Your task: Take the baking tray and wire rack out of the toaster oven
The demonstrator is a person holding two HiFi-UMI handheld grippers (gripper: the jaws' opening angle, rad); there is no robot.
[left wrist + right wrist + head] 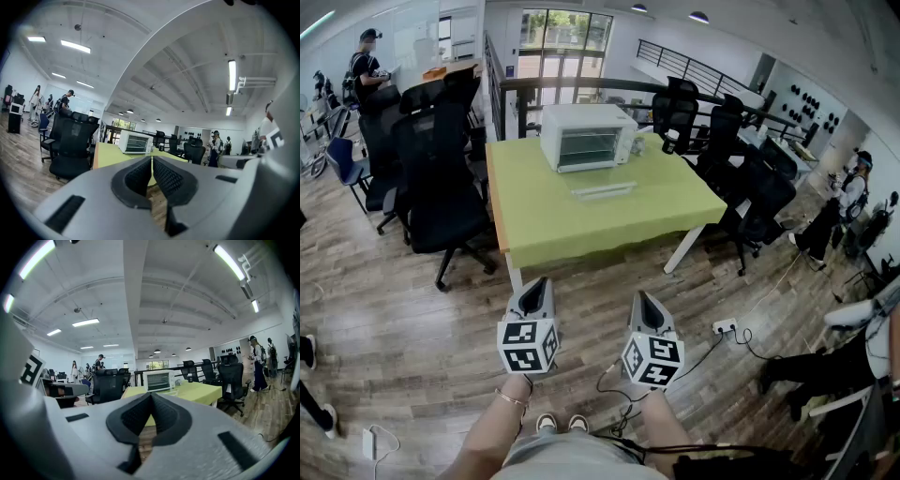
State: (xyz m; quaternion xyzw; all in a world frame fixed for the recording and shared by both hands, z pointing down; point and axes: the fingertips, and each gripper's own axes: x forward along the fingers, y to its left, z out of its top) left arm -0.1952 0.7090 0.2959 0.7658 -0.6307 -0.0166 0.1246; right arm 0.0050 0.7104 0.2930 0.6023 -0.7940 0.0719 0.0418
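Observation:
A white toaster oven stands at the far side of a green-covered table with its door closed. A flat pale piece, either tray or rack, lies on the cloth in front of it. Both grippers hang over the wooden floor, well short of the table's near edge. My left gripper is shut with nothing in it, and so is my right gripper. The left gripper view shows the oven far beyond the closed gripper tips. In the right gripper view the oven also sits far past the shut gripper tips.
Black office chairs stand left of the table and to its right. A power strip with a cable lies on the floor at the right. A dark railing runs behind the table. People stand in the background.

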